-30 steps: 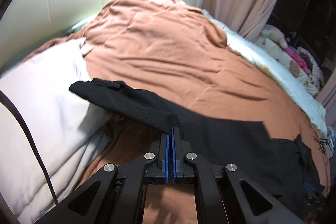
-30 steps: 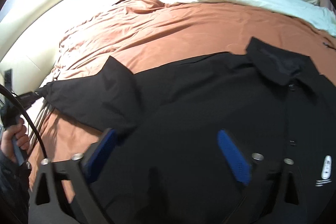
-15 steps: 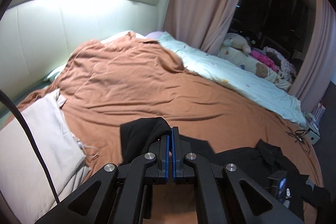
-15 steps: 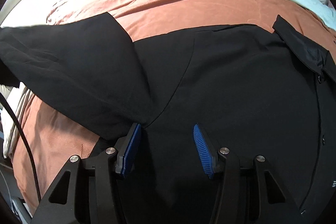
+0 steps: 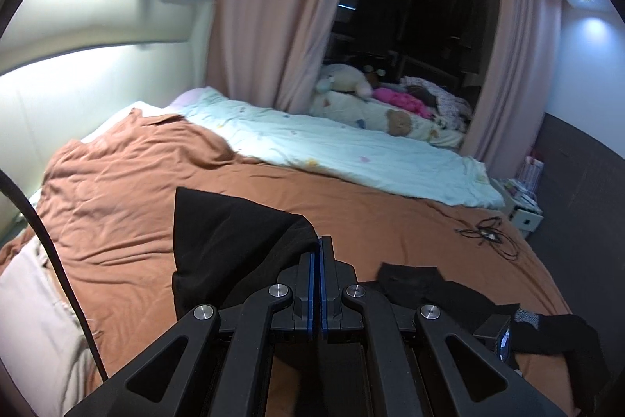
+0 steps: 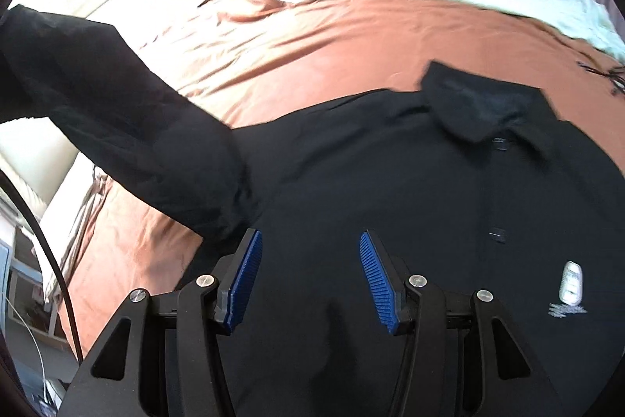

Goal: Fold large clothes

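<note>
Two claws work on one big black shirt [image 6: 390, 182] that lies flat, front up, on the brown bed cover [image 6: 332, 38]. Its collar [image 6: 484, 104] points toward the pale blue blanket [image 5: 351, 147]. The left claw [image 5: 315, 253] is squeezed tight on the end of one sleeve [image 5: 230, 237] and holds it up in the air above the bed. The right claw [image 6: 306, 268] hovers low over the shirt's body near where that sleeve joins, its blue pads wide apart with nothing pinched between them; its jaws have just been opening. To do this fold well, I think the right claw should press the shirt down at the fold line so it cannot slide. The left claw should carry the sleeve across the chest, lay it flat and straight, and only then let go.
</note>
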Tool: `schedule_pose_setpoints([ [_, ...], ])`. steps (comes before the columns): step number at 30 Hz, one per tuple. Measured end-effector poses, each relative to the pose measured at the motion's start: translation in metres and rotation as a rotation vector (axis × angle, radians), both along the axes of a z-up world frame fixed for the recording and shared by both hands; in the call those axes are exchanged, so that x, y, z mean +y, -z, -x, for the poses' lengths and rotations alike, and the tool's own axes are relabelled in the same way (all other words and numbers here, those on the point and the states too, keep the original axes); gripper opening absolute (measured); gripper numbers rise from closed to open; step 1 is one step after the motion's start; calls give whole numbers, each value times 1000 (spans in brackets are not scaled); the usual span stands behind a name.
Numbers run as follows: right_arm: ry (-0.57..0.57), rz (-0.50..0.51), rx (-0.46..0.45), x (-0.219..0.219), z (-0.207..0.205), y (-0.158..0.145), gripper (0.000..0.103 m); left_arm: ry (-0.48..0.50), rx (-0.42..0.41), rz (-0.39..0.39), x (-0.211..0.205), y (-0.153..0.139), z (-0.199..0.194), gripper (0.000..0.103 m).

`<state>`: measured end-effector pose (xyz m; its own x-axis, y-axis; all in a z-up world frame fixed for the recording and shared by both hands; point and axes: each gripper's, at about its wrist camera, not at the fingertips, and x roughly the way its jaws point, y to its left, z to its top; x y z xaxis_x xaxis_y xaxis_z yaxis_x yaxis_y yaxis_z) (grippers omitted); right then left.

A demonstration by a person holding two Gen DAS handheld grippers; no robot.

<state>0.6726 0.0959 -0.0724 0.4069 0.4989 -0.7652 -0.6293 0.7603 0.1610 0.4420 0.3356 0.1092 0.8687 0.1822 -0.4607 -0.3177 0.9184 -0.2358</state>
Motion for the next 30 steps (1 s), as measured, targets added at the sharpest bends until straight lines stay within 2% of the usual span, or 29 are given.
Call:
schedule_pose_setpoints([
  [2, 41, -27, -24, -25, -2, -5, 84, 43, -3, -1, -19, -4, -12, 1],
  [8, 139, -73, -22, -87, -19, -7, 84, 175, 12, -9, -79, -7, -53, 1],
  [11, 180, -88, -8, -111, -25, -4, 84, 237, 48, -26, -109, -1, -75, 1],
  [16, 260, -104, -1, -153, -35, -3, 84, 346, 107, -32, -157, 25, -110, 1],
  [20, 320, -101, -4, -180, -31, 0, 84, 448, 223, -25, -194, 63, -138, 3],
  [21, 336, -99, -4, -189, -29, 1, 84, 481, 265, -20, -203, 74, -143, 9],
  [23, 365, -92, 0, -202, -27, 3, 85, 564, 357, 31, -216, 98, -151, 48],
  [24, 379, -85, 3, -208, -24, -1, 87, 585, 381, 51, -219, 106, -150, 83],
  [25, 397, -81, 4, -213, -23, 0, 88, 599, 378, 57, -221, 111, -146, 100],
  [30, 404, -78, -5, -218, -7, -7, 89, 552, 393, 47, -208, 118, -124, 102],
])
